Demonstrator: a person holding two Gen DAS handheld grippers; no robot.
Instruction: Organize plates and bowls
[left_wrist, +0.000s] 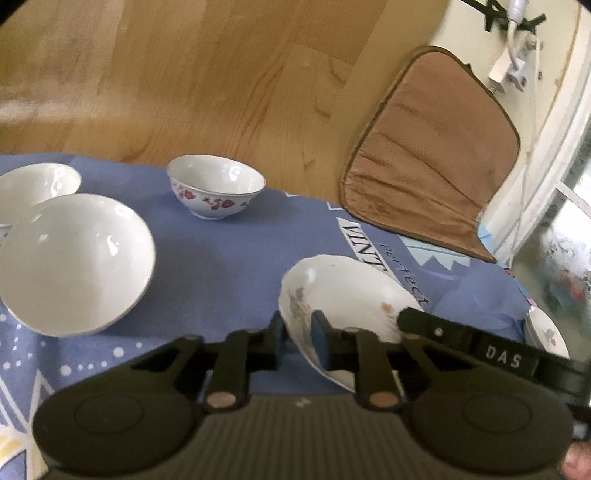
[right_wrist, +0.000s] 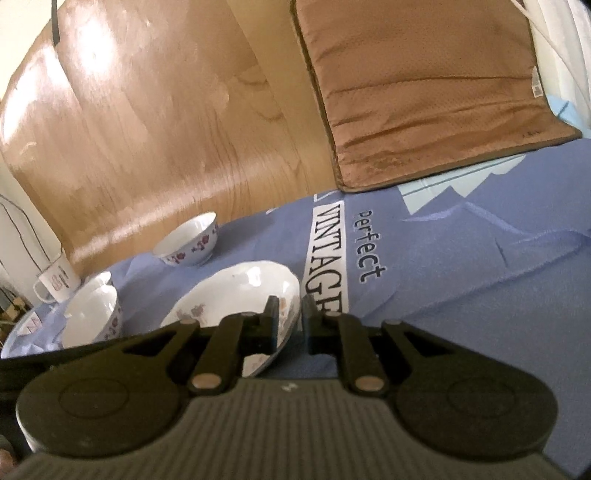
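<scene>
Item: shallow plate (left_wrist: 343, 295), white glazed ceramic with faded floral print. Rigid, brittle, slick-surfaced; moderate weight judged for its size; likely to chip or shatter if dropped or knocked against other ware. Best hold judged to be the thin rim, pads pinching from either face.

Position: tilted up off the blue printed tablecloth (left_wrist: 221, 258), near edge raised. Clamped at opposite rims by both tools. Left gripper (left_wrist: 297, 338) narrow, pinched on the plate's left rim, one blue pad inside, one outside. Right gripper (right_wrist: 290, 319) narrow, pinched on the same plate (right_wrist: 229, 295) at its right rim; black finger visible across the far side in the left view.

Nearby ware: large plain bowl (left_wrist: 74, 262) to the left, well apart; rose-patterned bowl (left_wrist: 216, 186) beyond, upright; further bowl (left_wrist: 37, 182) behind the large one. Second plate (left_wrist: 546, 332) partly hidden at right. Mug (right_wrist: 55, 282) at far table edge.

Risk noted: slippage on glaze if either pinch loosens.
</scene>
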